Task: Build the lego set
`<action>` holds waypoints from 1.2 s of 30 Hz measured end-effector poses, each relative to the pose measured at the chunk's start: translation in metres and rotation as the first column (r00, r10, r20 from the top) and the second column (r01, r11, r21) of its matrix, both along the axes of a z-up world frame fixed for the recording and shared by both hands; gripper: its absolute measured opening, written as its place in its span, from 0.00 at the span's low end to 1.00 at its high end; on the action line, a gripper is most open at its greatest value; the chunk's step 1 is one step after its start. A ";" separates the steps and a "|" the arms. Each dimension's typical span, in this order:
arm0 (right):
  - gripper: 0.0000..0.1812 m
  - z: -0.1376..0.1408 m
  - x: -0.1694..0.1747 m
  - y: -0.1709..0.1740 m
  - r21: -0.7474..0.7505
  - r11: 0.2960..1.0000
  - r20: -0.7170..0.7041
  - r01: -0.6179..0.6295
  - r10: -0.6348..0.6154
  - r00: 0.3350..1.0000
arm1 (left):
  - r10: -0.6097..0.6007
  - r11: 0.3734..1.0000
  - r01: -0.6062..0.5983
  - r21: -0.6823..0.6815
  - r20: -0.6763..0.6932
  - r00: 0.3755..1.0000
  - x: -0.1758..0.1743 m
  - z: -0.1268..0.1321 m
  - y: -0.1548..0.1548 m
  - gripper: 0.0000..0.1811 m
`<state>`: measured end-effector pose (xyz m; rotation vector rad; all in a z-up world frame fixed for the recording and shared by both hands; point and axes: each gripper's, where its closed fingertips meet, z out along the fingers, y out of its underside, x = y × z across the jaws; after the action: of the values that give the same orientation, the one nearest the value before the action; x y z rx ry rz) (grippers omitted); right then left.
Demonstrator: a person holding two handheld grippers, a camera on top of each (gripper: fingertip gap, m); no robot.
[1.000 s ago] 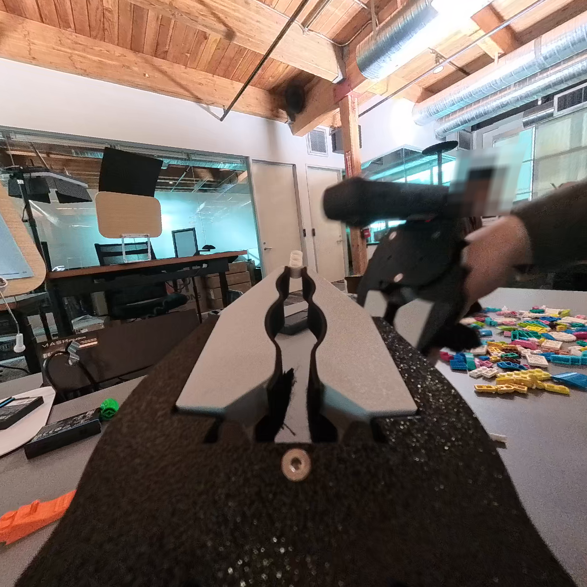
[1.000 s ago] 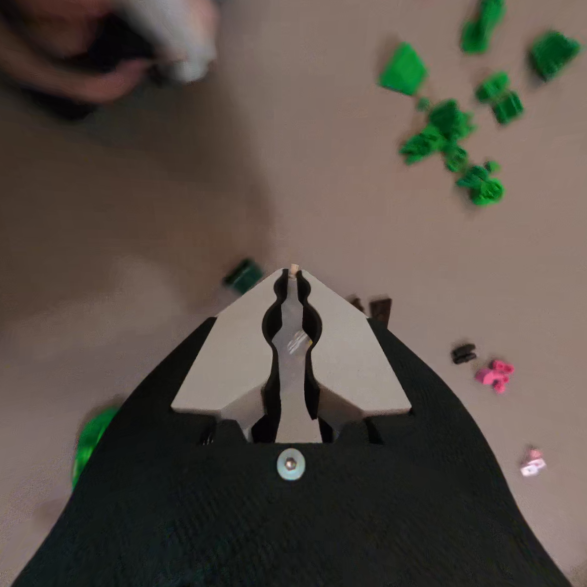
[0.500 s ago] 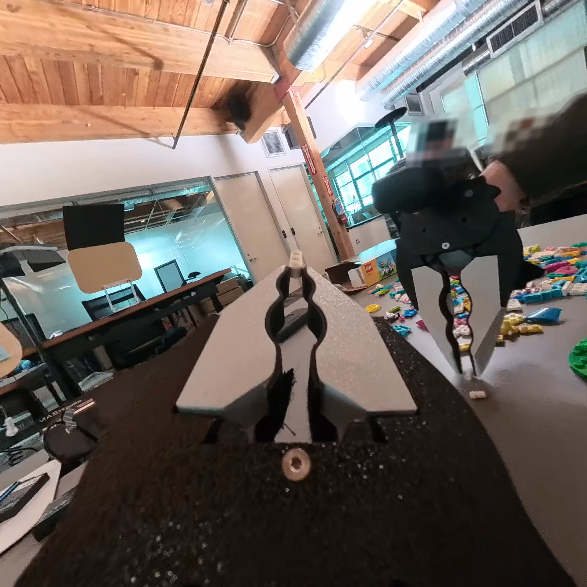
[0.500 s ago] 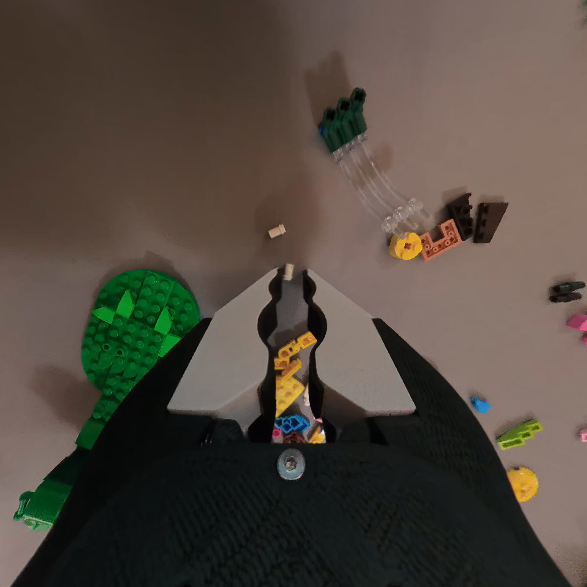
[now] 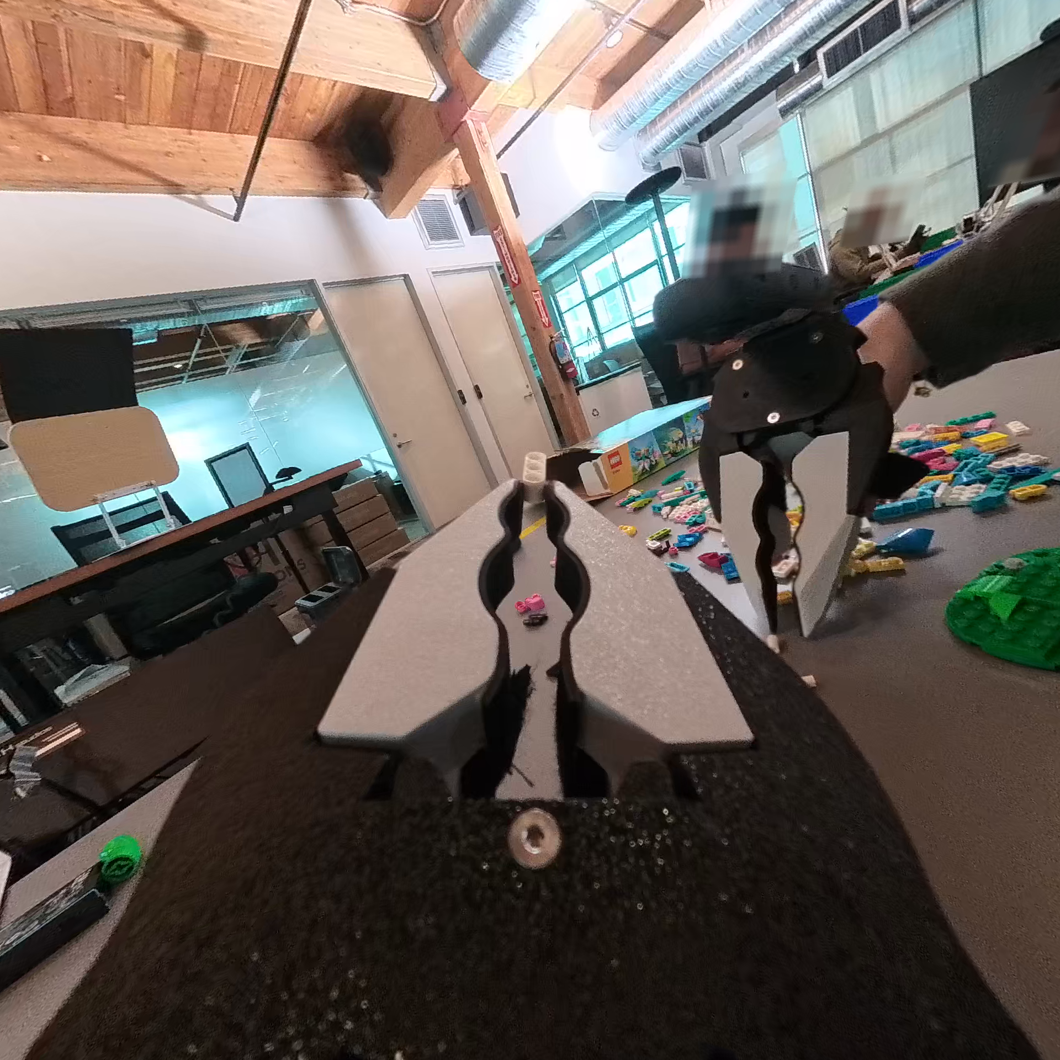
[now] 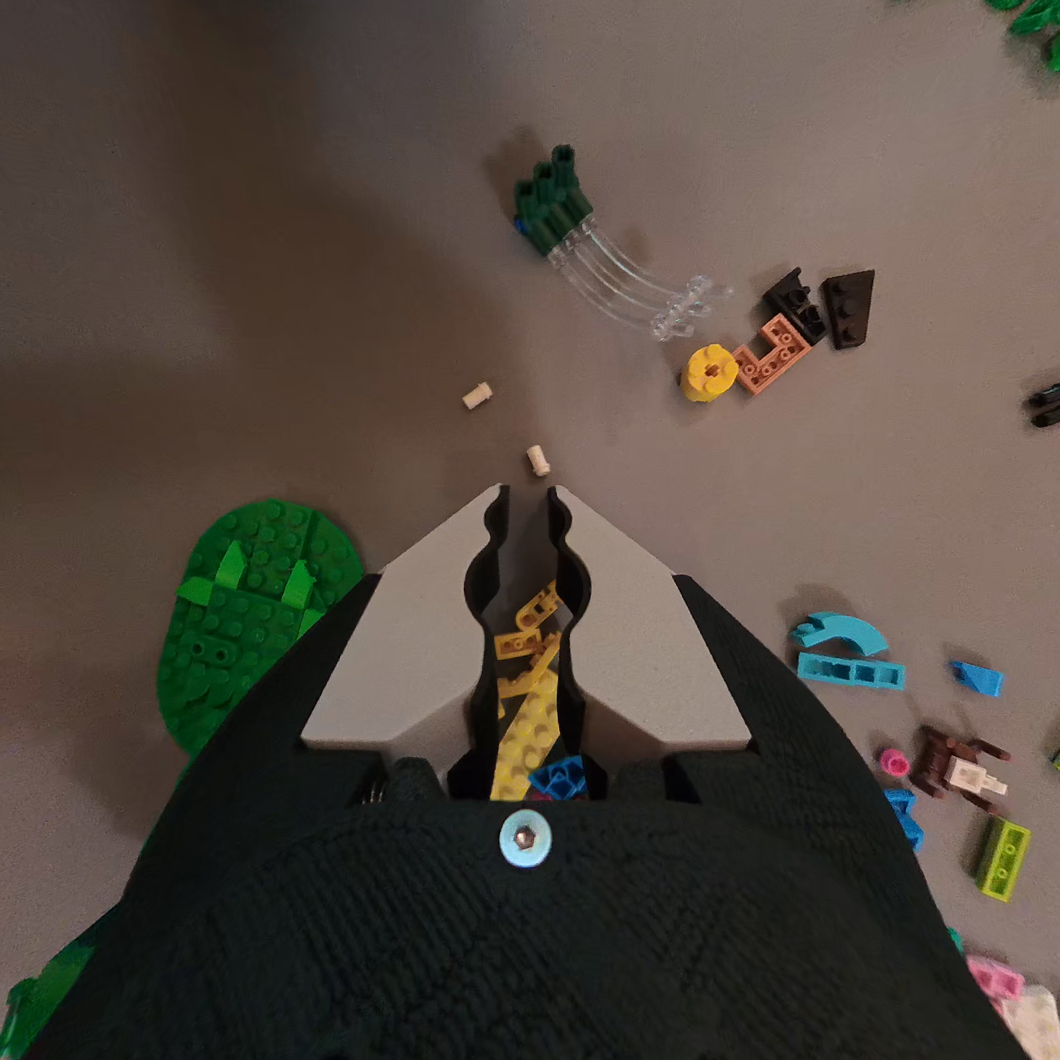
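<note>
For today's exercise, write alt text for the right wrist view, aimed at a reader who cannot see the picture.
Looking down on a grey table, the open right gripper hovers just short of a small cream peg, with a second cream peg lying farther off. A round green studded plate lies to the left; loose coloured bricks are scattered to the right.

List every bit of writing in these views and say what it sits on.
Set box: a brand logo and printing on its end, which I won't quote.
Red signs on the wooden post: lettering too blurred to read.
Black device: white print, too small to read.
Right wrist view: no writing.
</note>
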<state>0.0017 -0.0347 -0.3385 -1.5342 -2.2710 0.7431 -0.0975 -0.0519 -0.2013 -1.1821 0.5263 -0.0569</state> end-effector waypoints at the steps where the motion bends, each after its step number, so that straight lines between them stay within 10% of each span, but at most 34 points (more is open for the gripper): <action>1: 0.07 0.000 -0.002 0.001 -0.002 1.000 -0.009 0.002 -0.002 1.000 | -0.004 1.000 0.004 -0.006 -0.003 1.000 0.001 -0.001 0.000 0.03; 36: 0.06 0.001 -0.015 -0.004 -0.048 0.999 -0.078 0.007 -0.011 0.997 | -0.093 0.990 0.093 -0.105 0.002 0.996 0.014 -0.017 0.007 0.03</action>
<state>-0.0130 -0.0384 -0.3380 -1.5083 -2.2036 0.8454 -0.0838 -0.0449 -0.2179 -1.2603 0.5862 -0.1648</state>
